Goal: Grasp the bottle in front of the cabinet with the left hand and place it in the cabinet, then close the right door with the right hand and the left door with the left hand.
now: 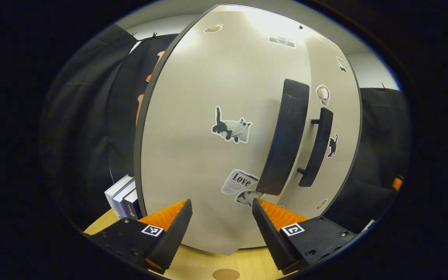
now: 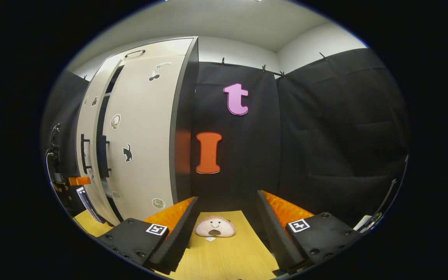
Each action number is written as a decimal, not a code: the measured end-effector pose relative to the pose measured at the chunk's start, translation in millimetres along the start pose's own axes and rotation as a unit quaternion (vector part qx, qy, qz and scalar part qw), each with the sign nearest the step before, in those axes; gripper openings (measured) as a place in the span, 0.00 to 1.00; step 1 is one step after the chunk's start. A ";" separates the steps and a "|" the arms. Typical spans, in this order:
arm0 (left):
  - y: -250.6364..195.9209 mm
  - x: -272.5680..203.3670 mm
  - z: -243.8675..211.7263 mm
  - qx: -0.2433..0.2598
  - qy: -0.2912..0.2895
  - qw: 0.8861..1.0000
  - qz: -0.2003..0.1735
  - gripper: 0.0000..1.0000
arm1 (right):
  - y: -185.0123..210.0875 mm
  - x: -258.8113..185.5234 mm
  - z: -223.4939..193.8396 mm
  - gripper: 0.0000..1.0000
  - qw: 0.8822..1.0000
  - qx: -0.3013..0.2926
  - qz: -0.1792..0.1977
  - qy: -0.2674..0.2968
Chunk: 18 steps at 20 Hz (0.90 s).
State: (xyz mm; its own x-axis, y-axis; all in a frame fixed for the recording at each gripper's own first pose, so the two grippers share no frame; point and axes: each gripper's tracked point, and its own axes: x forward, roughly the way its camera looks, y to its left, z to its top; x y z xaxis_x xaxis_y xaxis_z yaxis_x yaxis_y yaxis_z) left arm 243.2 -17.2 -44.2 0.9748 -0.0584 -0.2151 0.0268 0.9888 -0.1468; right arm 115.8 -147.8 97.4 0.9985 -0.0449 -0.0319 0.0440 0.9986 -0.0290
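- Where the cabinet (image 1: pixel 224 128) stands on the wooden surface (image 1: pixel 208 264), its left door (image 1: pixel 208 77) faces the left gripper (image 1: pixel 221 217) close up, nearly shut, with the right door (image 1: pixel 340 116) just beyond it.
- Two dark bar handles (image 1: pixel 286 140) sit side by side at the doors' meeting edges.
- Left gripper: fingers spread wide, holding nothing, just before the left door's lower part.
- Cat stickers (image 1: pixel 231 130) dot the doors.
- Books (image 1: pixel 123 196) stand at the cabinet's left side.
- Right gripper (image 2: pixel 226 229): fingers wide apart, empty, over the surface, a plush toy (image 2: pixel 215 227) between them farther off.
- The bottle's place I cannot tell.
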 end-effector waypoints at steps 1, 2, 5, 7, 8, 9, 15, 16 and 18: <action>1.1 -6.8 5.3 0.002 -0.005 1.000 0.003 0.95 | 0.5 0.6 1.5 0.97 1.000 0.000 0.002 -0.001; 0.6 -12.8 10.4 0.005 -0.010 1.000 0.005 0.95 | 0.3 0.1 2.3 0.97 1.000 0.001 0.004 -0.003; 0.1 -38.9 31.8 0.016 -0.029 0.999 0.013 0.95 | 1.7 1.5 6.4 0.97 1.000 0.001 0.013 -0.006; -3.8 -52.8 44.0 0.025 -0.037 0.999 0.013 0.95 | 4.4 1.5 10.3 0.97 1.000 0.002 0.019 -0.010; -5.8 -60.4 49.1 0.030 -0.040 0.999 0.012 0.95 | 5.2 1.3 11.7 0.97 1.000 0.002 0.023 -0.013; -9.9 -68.3 56.0 0.036 -0.046 0.998 0.010 0.95 | 6.8 0.7 13.8 0.97 1.000 0.002 0.027 -0.014; -34.8 -104.5 92.4 0.055 -0.080 0.995 -0.003 0.95 | 9.3 0.2 17.6 0.97 0.999 0.002 0.044 -0.021; -40.9 -109.5 94.4 0.050 -0.081 0.995 -0.008 0.94 | 7.8 -1.3 18.7 0.97 0.999 0.002 0.046 -0.022; -55.4 -118.1 98.2 0.033 -0.084 0.996 -0.028 0.94 | 5.3 -1.7 17.9 0.97 0.999 0.002 0.047 -0.022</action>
State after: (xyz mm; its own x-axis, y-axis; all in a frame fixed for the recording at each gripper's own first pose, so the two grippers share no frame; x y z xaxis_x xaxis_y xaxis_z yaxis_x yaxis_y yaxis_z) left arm 148.3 -51.6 84.1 0.9946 -0.0944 -0.0428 0.0903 0.9919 -0.0898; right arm 114.9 -142.0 115.2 0.9987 0.0504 0.0103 -0.0501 0.9984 -0.0247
